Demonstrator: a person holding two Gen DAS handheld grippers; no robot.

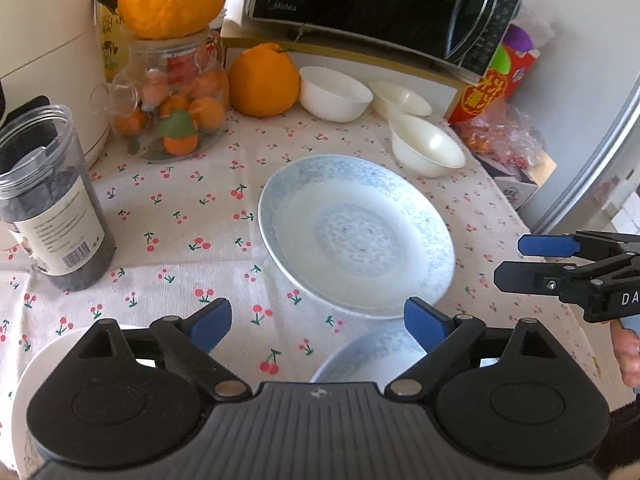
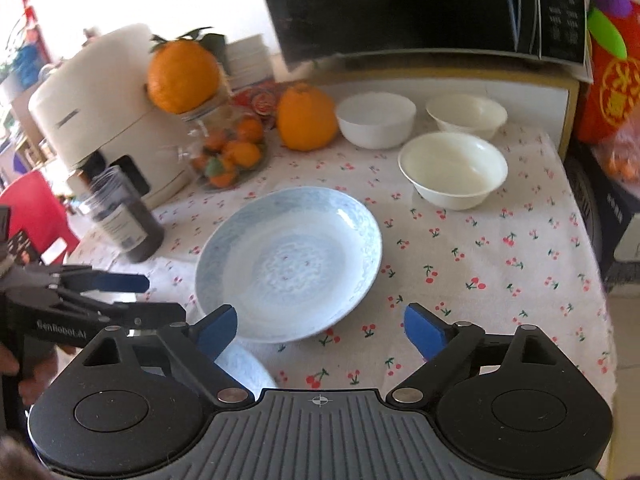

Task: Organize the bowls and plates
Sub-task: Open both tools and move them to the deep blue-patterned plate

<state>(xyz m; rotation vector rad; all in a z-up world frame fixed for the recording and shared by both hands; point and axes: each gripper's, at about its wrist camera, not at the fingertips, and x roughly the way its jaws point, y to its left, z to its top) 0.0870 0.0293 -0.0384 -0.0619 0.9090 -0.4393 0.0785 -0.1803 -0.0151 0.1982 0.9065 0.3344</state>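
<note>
The left gripper [image 1: 318, 326] and right gripper [image 2: 320, 326] are hovering wide apart, holding nothing. A pale blue patterned ceramic plate [image 1: 356, 234] is lying on the cherry-print tablecloth [image 1: 180, 216].

A plate [image 2: 288, 262] lies mid-surface [image 2: 500, 280], with a second plate [image 1: 372, 354] just before it at the near edge. Behind and to the right stand three bowls [image 2: 454, 168], well apart from the plate; left of them sits an orange [image 2: 306, 118], then a glass jar [image 2: 228, 148] with another orange [image 2: 182, 76] on top. A microwave [image 1: 384, 4] is raised behind the bowls.
</note>
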